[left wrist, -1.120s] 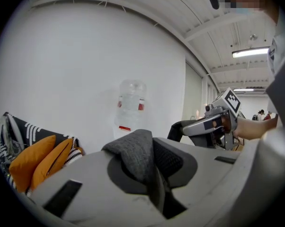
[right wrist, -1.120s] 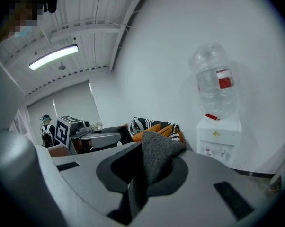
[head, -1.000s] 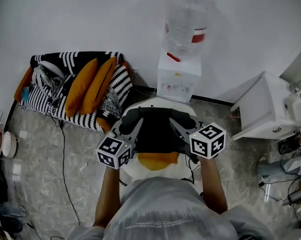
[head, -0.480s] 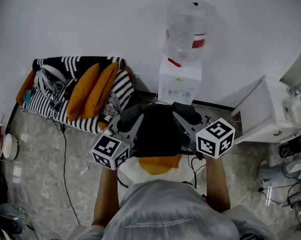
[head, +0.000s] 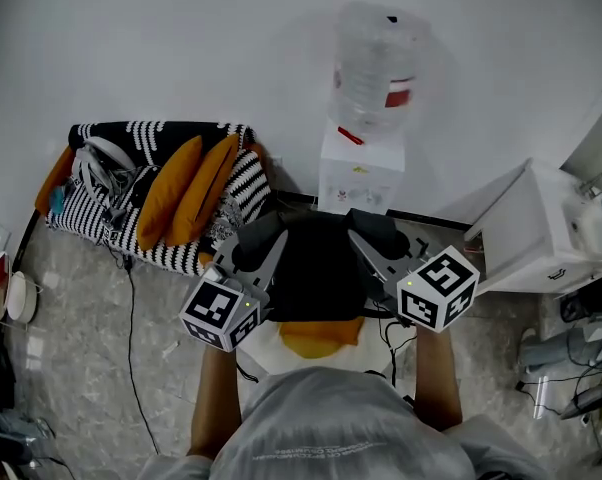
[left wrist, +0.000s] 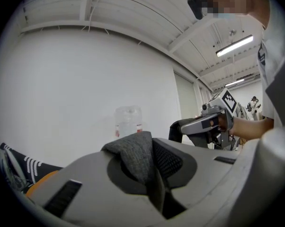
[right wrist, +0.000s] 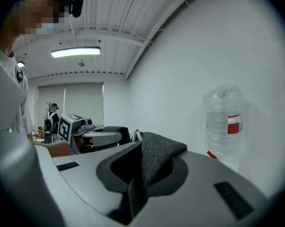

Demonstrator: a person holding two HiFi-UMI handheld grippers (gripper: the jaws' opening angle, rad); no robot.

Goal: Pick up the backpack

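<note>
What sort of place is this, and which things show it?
Probably a lounge corner of an office or workshop: a water cooler, a striped sofa with cushions, and ceiling strip lights.

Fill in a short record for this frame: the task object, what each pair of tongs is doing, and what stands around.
task object: black backpack, orange part at its near end
left tongs: shut on a fold of the backpack's dark grey fabric
right tongs: shut on another fold, on the opposite side
holder: a person, one gripper in each hand
behind: water dispenser with bottle on top, against the wall
left: striped seat with orange cushions
right: white cabinet
</note>
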